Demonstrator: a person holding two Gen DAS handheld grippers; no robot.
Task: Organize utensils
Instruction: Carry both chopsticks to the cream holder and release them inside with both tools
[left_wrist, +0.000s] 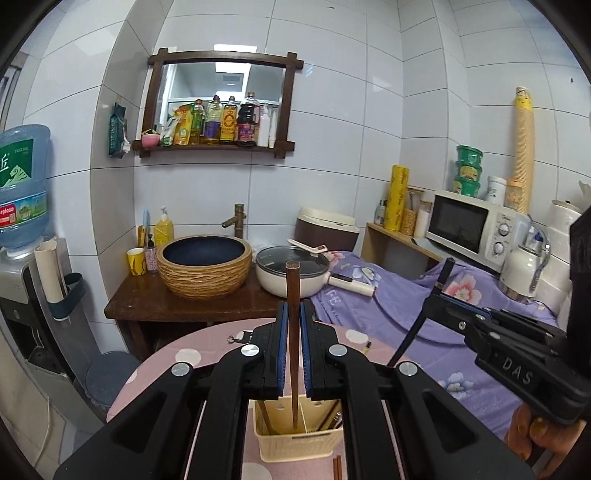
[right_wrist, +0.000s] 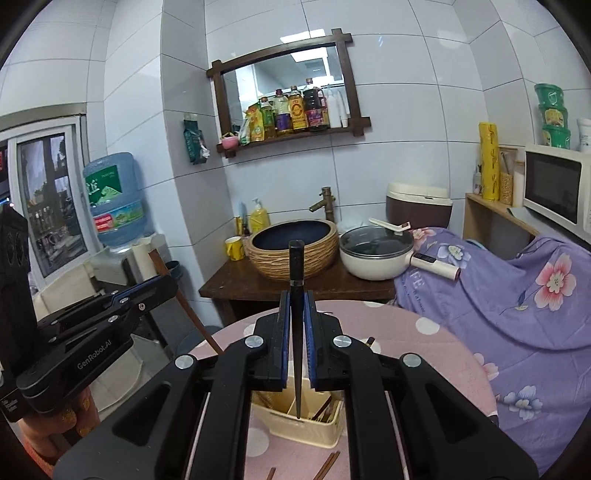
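Chopsticks (left_wrist: 266, 421) in cream basket (left_wrist: 295, 445)

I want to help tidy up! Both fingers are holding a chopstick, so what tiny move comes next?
Probably lower both. The left gripper holds a brown chopstick and the right gripper a dark chopstick, tips hanging over the cream holder, which already holds others.

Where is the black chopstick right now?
The black chopstick stands upright, clamped in the right gripper, its tip over the cream basket on the pink dotted table.
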